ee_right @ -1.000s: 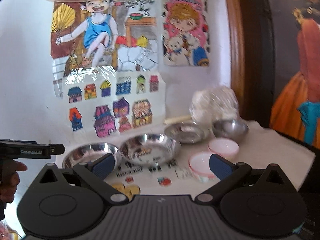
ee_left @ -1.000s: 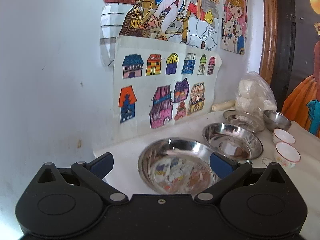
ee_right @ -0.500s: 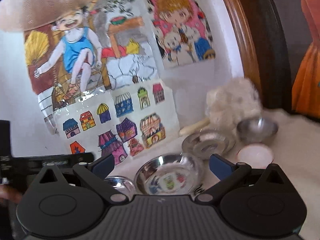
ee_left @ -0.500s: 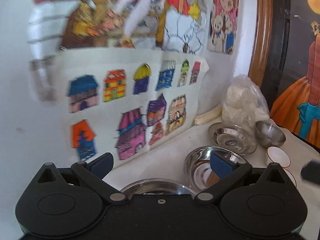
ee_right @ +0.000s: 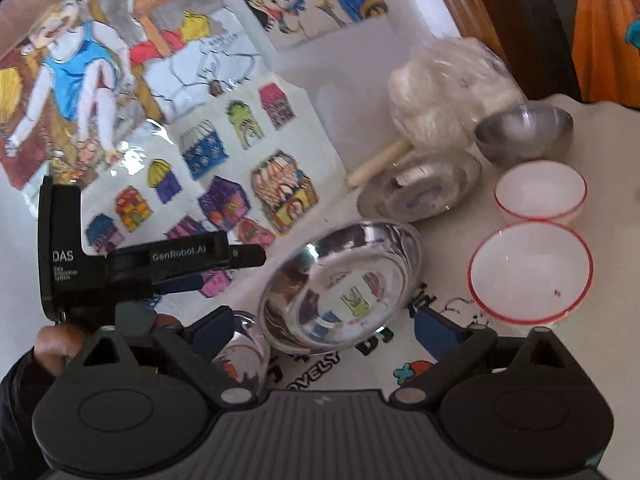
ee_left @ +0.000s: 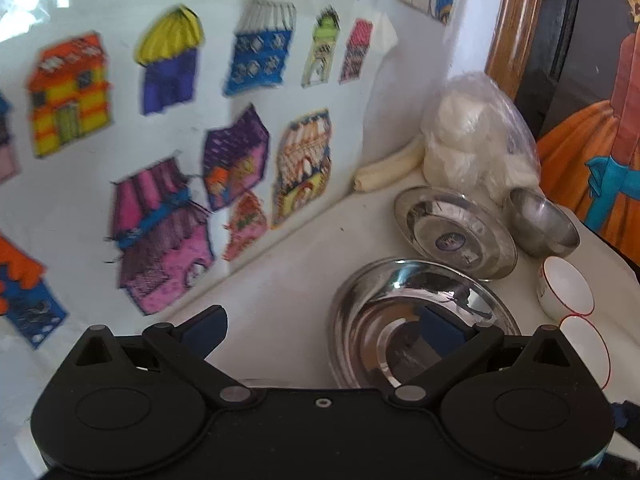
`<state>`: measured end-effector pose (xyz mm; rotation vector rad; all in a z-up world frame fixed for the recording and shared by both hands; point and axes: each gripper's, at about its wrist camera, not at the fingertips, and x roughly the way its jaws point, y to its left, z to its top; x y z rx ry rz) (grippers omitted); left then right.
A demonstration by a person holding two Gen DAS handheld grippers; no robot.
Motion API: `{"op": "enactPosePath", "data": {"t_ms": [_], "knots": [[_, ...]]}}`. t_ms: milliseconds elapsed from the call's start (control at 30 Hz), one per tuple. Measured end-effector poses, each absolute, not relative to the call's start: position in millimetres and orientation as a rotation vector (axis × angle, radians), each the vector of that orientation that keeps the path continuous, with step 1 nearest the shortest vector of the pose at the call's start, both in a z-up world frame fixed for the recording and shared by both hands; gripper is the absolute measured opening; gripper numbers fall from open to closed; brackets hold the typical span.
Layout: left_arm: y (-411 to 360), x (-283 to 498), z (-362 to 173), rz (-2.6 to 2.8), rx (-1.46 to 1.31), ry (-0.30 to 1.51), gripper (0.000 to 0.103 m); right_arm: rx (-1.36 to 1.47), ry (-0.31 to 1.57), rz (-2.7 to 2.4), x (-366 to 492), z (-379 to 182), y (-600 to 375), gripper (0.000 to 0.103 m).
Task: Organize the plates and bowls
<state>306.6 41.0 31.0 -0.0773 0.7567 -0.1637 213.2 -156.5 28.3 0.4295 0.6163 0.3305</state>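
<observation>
Both grippers — left gripper (ee_left: 324, 330) and right gripper (ee_right: 324, 328) — had fingers spread wide, holding nothing. The steel plate (ee_left: 404, 320) sat on the table (ee_left: 280, 280) by the left gripper's right finger; probably light, stiff, slippery — best pinched at the rim.

Left gripper (ee_left: 322, 326) moved closer to second steel plate (ee_left: 404, 300), views tilted
</observation>
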Motion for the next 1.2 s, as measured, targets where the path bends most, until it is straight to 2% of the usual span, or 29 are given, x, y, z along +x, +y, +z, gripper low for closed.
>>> {"op": "enactPosePath", "data": {"t_ms": [133, 433, 567, 800, 900, 1000, 1200], "knots": [[37.5, 321.7, 19.8, -0.163, -0.095, 0.798, 0.098, 0.424, 0.646, 0.314, 219.1, 21.7, -150.7, 0.087], [37.4, 336.4, 5.3, -0.164, -0.144, 0.853, 0.073, 0.419, 0.677, 0.254, 234.2, 13.2, -145.5, 0.071], [36.4, 339.5, 2.1, -0.175, -0.159, 0.869, 0.051, 0.425, 0.682, 0.238, 237.2, 7.2, -146.0, 0.06], [35.4, 339.9, 1.2, -0.188, -0.183, 0.866, 0.025, 0.417, 0.685, 0.224, 240.7, 2.7, -143.5, 0.04], [34.0, 339.6, 1.8, -0.172, -0.173, 0.862, 0.019, 0.418, 0.683, 0.214, 241.1, 0.7, -144.5, 0.033], [35.7, 340.9, 0.9, -0.162, -0.181, 0.862, 0.012, 0.407, 0.676, 0.206, 240.5, 0.0, -144.4, 0.032], [36.2, 333.2, 5.3, -0.164, -0.181, 0.835, 0.01, 0.386, 0.647, 0.191, 236.6, 2.7, -144.1, 0.031]]}}
